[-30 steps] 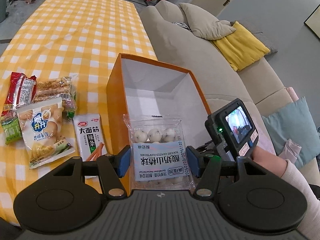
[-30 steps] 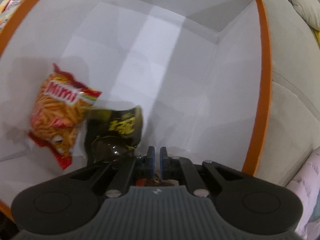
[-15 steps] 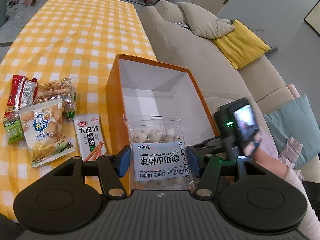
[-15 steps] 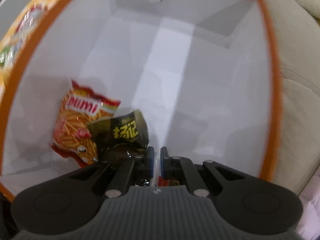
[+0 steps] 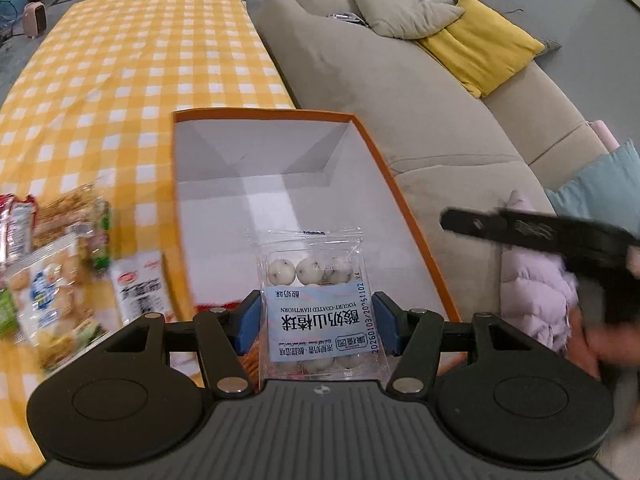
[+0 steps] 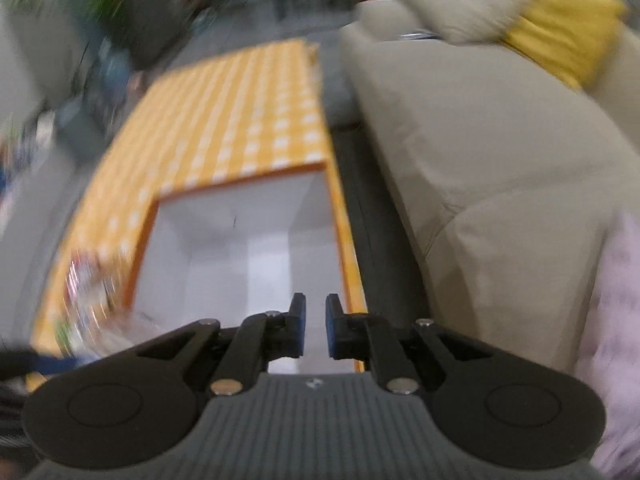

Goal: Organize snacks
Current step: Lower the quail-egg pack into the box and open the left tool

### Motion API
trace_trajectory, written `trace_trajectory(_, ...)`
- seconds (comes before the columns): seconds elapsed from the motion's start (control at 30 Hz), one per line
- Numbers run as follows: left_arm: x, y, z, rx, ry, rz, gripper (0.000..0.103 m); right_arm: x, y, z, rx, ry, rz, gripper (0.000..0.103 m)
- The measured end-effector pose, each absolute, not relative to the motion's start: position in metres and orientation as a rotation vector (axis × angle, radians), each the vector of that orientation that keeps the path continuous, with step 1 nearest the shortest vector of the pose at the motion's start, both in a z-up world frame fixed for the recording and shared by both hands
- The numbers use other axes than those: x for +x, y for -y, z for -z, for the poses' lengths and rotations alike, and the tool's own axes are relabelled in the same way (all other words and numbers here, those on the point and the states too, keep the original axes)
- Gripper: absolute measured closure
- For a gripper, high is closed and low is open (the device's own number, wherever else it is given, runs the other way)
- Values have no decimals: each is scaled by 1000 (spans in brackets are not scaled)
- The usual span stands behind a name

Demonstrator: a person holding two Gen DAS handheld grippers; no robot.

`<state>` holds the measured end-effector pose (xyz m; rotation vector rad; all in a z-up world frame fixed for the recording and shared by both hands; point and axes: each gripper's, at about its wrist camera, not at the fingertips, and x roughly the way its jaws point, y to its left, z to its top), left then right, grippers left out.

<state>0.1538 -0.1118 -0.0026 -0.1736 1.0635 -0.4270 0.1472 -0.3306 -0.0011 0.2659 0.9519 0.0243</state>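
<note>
While the left hand-held gripper (image 5: 316, 322) pinches the hawthorn packet (image 5: 316, 300) above the box (image 5: 400, 196), the right hand-held gripper (image 6: 315, 330) is opening, empty.

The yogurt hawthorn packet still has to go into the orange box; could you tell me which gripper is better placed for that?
Left. The left gripper already grips the packet over the orange box; the right gripper, jaws opening, holds nothing.

Black hand-held gripper (image 5: 316, 320), blue pads (image 5: 249, 322), silver screws, possibly ribbed grey housing
</note>
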Motion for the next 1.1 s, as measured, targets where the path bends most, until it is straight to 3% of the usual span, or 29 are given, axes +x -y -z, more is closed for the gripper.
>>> trace_trajectory(0.07,161,120,12,-220,-1072,414,37,130,344,5,405,-901,-17,94)
trace_trajectory(0.37,187,151,62,-363,-1135,344,36,109,364,41,330,-1003,-190,92)
trace_trajectory(0.5,196,166,79,-350,-1162,310,36,106,361,35,283,-1006,-239,80)
trace_trajectory(0.63,197,177,89,-287,-1156,272,36,109,348,38,175,-1019,-237,75)
trace_trajectory(0.8,200,178,101,-296,-1202,271,36,105,332,39,25,-1041,-225,75)
trace_trajectory(1.07,202,176,101,-316,-1209,305,33,113,330,57,6,-1100,-216,75)
trace_trajectory(1.1,201,175,100,-318,-1205,305,29,112,329,57,6,-1100,-216,75)
